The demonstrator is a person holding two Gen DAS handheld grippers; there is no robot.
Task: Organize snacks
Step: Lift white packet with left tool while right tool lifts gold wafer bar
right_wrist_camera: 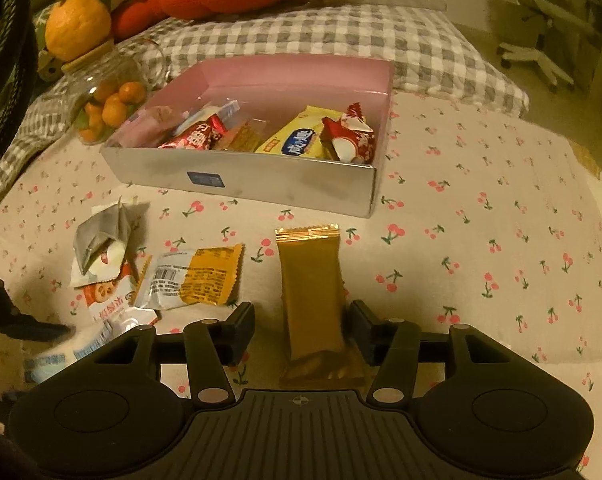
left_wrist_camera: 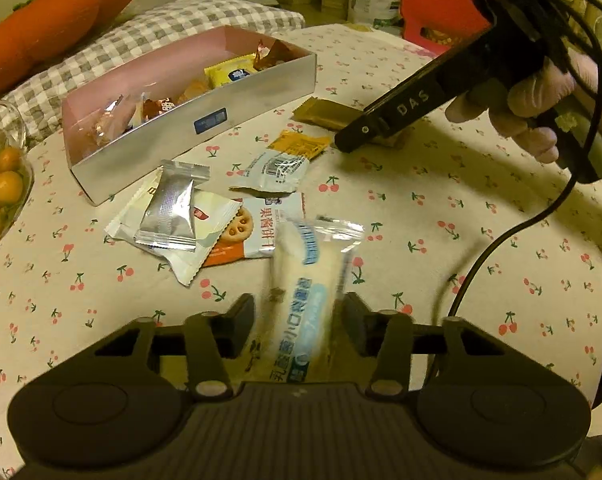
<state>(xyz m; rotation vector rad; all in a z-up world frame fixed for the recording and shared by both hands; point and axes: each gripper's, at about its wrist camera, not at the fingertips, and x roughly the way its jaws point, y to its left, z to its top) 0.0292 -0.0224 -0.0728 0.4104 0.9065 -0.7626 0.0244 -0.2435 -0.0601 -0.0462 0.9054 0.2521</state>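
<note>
Left gripper (left_wrist_camera: 299, 320) clamps the white-blue packet (left_wrist_camera: 305, 300) above the cloth. Right gripper (right_wrist_camera: 303, 326) stands released astride the gold bar (right_wrist_camera: 313, 296) — centre the pads, then close squarely — box (right_wrist_camera: 261, 184) just beyond.

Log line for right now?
left gripper: on white snack pack | right gripper: open around gold bar | box: partly filled

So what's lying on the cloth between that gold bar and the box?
Nothing: in the right wrist view, only bare cherry-print cloth separates the gold bar from the box.
</note>
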